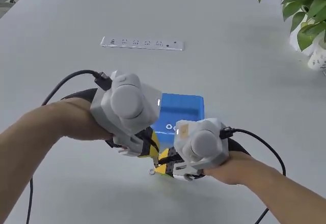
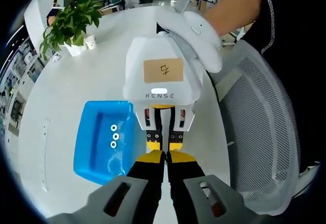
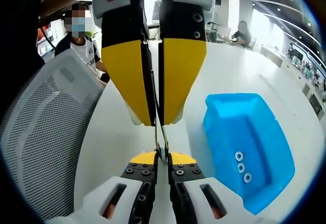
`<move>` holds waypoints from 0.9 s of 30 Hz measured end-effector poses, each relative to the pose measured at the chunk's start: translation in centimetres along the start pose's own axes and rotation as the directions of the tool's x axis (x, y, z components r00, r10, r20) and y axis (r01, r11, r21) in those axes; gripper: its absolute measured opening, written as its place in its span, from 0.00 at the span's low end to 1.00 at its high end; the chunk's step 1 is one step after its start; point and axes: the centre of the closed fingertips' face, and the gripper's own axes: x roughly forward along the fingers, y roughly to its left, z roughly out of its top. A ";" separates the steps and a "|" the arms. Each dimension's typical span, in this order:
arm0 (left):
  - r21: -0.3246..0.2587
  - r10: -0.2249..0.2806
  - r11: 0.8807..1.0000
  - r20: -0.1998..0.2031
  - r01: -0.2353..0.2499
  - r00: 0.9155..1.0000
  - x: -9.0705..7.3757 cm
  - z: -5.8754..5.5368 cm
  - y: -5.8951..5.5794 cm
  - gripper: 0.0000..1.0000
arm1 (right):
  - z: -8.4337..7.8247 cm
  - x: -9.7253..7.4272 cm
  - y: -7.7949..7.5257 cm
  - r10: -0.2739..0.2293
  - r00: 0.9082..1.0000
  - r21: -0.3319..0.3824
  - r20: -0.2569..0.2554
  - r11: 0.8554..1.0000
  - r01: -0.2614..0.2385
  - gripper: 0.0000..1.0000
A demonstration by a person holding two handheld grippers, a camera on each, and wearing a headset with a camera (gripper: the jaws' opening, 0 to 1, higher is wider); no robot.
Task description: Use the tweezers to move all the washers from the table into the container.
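Tweezers: a thin metal pair with its arms almost together. It runs lengthwise between the two grippers, which face each other tip to tip. One end sits in the narrow slit of the left gripper, the other at the closed tips of the right gripper, held above the worktop.
Container: a bright blue rectangular tray with rounded corners. It stands upright and open-topped on the worktop, at 3 o'clock of the tweezers in the right gripper view and at 9 o'clock in the left gripper view.
Washers: three small pale rings lying flat on the container's floor in a short, close row.
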 end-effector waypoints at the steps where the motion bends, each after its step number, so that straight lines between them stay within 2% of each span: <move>1: 0.000 0.000 1.000 0.003 0.000 1.000 0.0 0.1 0.0 0.06 | 0.1 -0.1 0.0 -0.001 1.000 -0.001 0.001 1.000 0.001 0.09; 12: -0.002 -0.002 1.000 0.015 0.002 1.000 -1.1 0.9 0.0 0.06 | 0.9 -1.1 0.1 -0.004 1.000 -0.011 0.006 1.000 0.004 0.09; 18: -0.007 -0.011 1.000 0.000 0.011 1.000 -2.0 1.3 0.0 0.06 | 1.6 -1.6 0.4 -0.004 1.000 -0.003 0.021 1.000 0.004 0.09; 27: -0.003 -0.010 1.000 0.001 0.010 1.000 -3.3 1.9 -0.1 0.06 | 2.5 -2.7 0.4 -0.007 1.000 -0.009 0.026 1.000 0.008 0.09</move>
